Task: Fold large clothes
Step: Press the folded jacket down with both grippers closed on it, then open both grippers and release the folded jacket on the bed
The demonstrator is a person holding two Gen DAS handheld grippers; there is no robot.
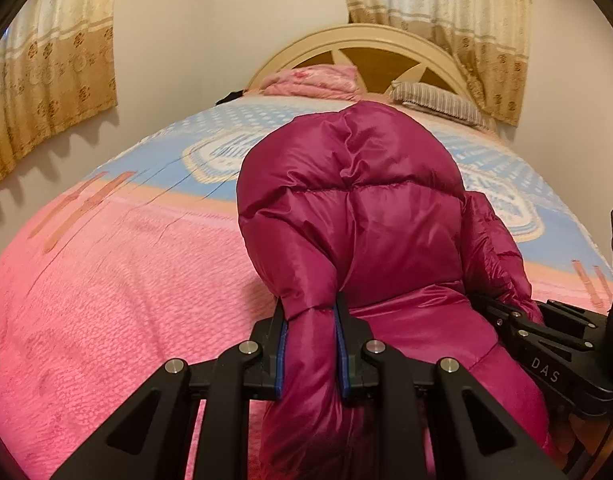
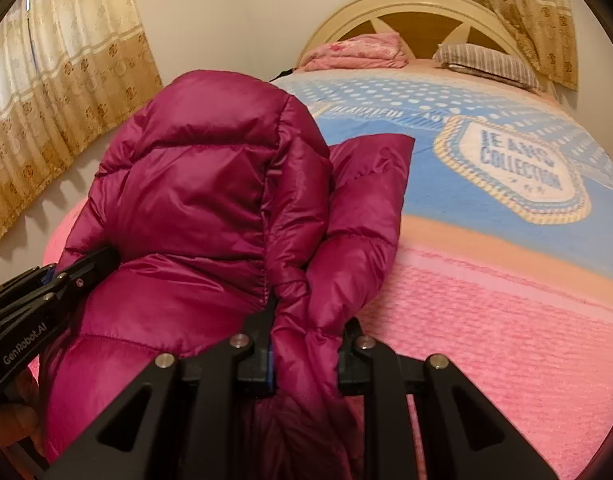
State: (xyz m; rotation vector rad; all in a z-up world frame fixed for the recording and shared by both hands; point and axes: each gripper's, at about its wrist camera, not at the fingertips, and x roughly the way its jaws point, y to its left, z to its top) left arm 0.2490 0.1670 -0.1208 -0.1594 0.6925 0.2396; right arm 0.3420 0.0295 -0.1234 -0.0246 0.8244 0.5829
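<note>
With the left gripper and right gripper each pinching a bunch of the magenta puffer jacket held above the near end of the bed (slippery fabric), keep both pinches level while carrying it.

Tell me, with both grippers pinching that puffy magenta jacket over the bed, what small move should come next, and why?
Probably carry the jacket a little farther over the bed and lower it flat. The left gripper and right gripper each pinch a bunch of fabric, and the jacket stands bunched between them rather than spread, so no clean fold seems possible yet.
</note>
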